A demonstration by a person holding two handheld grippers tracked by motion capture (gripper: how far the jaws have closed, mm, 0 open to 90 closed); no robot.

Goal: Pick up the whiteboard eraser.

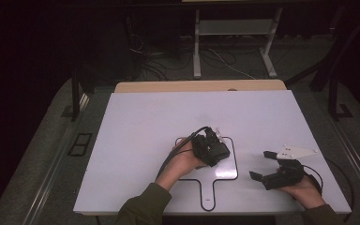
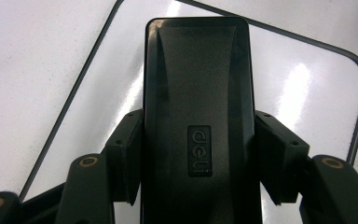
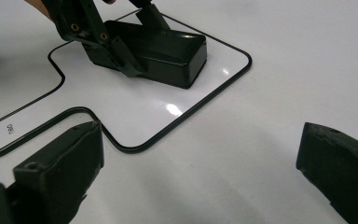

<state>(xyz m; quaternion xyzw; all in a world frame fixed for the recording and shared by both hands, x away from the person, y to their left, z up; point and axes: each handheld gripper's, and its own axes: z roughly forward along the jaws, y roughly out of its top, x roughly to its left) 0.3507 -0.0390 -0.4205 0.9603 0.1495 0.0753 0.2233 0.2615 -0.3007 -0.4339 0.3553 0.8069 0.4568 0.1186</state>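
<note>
Left tool [image 2: 198,154] pinching black box [image 2: 198,93] (embossed logo on top) inside black outline [image 1: 234,159], mid worktop [image 1: 145,122]. Right tool [image 1: 261,164] spread, empty, near-right.

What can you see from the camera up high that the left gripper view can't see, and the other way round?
The high view takes in the whole white table, the person's two hands, the right gripper with its fingers apart and nothing between them, and the floor and cables behind. The left gripper view comes close enough to read the raised "deli" label on the black box, with the left gripper's fingers pressed on both its sides. Both show the box gripped by the left gripper inside the black outline drawn on the table.
</note>
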